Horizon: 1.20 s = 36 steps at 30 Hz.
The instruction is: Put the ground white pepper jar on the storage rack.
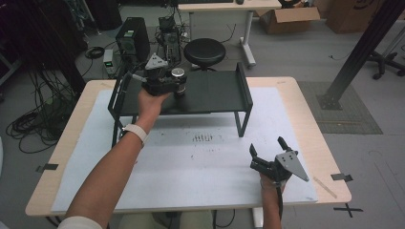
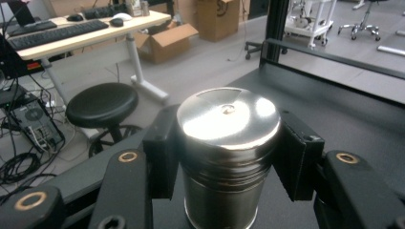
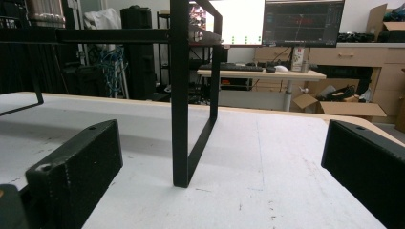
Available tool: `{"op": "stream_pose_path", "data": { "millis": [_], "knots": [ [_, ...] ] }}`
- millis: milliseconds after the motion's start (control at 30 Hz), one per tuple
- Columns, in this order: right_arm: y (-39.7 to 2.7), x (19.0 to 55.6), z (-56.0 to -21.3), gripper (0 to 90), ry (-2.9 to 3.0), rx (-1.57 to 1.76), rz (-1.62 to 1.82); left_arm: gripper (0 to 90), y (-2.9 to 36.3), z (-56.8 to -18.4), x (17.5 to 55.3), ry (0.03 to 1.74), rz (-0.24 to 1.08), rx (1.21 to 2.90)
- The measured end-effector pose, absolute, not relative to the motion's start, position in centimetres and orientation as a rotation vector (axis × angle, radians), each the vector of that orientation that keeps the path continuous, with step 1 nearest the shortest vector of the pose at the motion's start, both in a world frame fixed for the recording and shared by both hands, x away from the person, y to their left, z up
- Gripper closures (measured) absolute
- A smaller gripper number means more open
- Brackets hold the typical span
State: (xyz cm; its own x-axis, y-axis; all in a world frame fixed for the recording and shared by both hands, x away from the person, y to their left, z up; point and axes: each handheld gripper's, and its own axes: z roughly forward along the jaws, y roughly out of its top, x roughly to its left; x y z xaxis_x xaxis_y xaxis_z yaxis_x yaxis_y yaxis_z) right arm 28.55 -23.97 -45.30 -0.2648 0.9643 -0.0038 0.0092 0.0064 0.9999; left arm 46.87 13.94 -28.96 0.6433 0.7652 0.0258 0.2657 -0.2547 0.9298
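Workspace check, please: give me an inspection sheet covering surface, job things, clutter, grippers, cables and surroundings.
Surface: white mat on a light wooden table, scuffed with dark marks.
Job's things: shiny steel lidded canister upright on the black metal shelf rack, near its left end.
Clutter: nothing seen on the mat.
Grippers: left gripper shut on the canister, pads at both sides; right gripper open, resting low over the mat's right front, nothing between its jaws.
Cables: black bundles on the floor at left.
Surroundings: black round stool, computer tower, desk, cardboard boxes.
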Motion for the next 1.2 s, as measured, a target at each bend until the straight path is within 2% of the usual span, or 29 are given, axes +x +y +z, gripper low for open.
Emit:
{"op": "stream_pose_path", "data": {
  "millis": [667, 800, 900, 967, 1200],
  "knots": [
    [-24.0, 28.5, -45.3, 0.0, 1.413, 1.072, 1.397, 48.5, 14.1, -29.3, 46.9, 0.839, 0.561, 1.832],
    [-24.0, 28.5, -45.3, 0.0, 1.414, 1.072, 1.396, 43.1, 14.2, -29.2, 46.8, 0.837, 0.564, 1.824],
    [-23.9, 28.5, -45.3, 0.0, 1.415, 1.071, 1.394, 35.2, 14.3, -28.9, 46.8, 0.837, 0.551, 1.802],
    [-23.9, 28.5, -45.3, 0.0, 1.415, 1.07, 1.394, 34.0, 14.4, -28.8, 46.6, 0.827, 0.558, 1.8],
    [-23.9, 28.6, -45.3, 0.0, 1.414, 1.072, 1.394, 19.1, 14.8, -28.3, 46.3, 0.848, 0.569, 1.772]
  ]
}}
